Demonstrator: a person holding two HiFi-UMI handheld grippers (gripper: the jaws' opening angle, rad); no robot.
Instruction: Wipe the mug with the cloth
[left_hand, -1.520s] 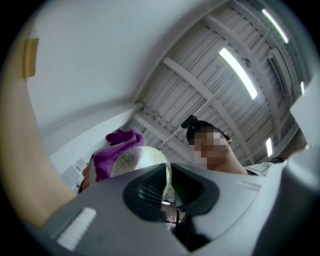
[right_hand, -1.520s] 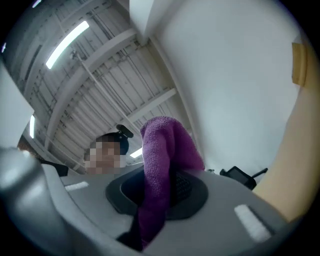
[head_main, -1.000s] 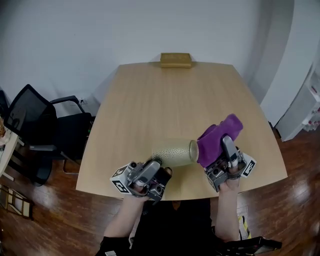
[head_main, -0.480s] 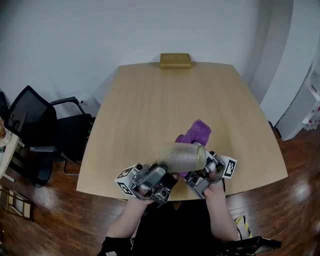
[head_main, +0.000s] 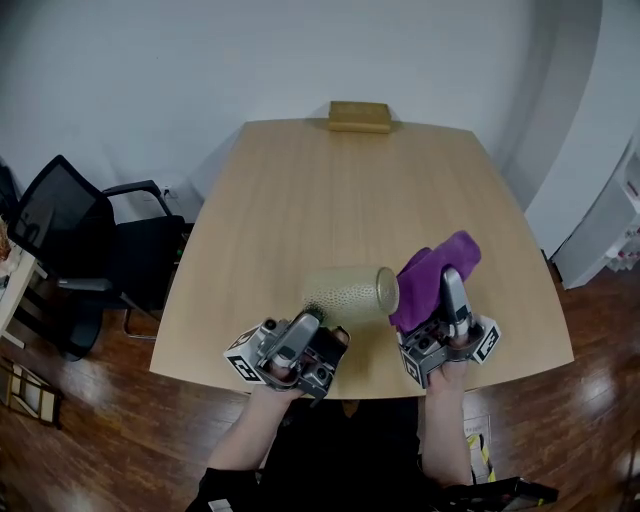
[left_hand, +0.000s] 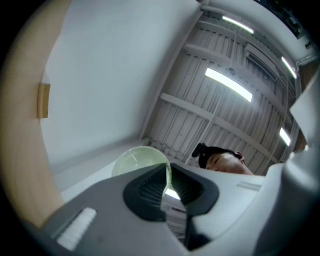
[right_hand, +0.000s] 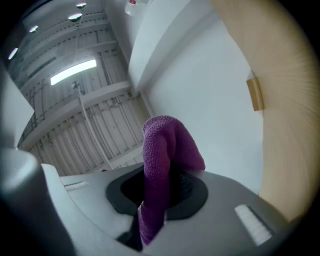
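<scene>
Left gripper (head_main: 312, 320) clamped the pale-green mug (head_main: 345, 292) by its rim; right gripper (head_main: 449, 283) pinched a purple cloth (head_main: 425, 285) beside it.

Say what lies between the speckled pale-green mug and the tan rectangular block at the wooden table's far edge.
Nothing: the head view shows only the bare light wooden table between the speckled pale-green mug and the tan rectangular block.

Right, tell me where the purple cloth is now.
In the head view, the purple cloth is clamped in the right gripper at lower right, just right of the mug, above the table near its front edge.
</scene>
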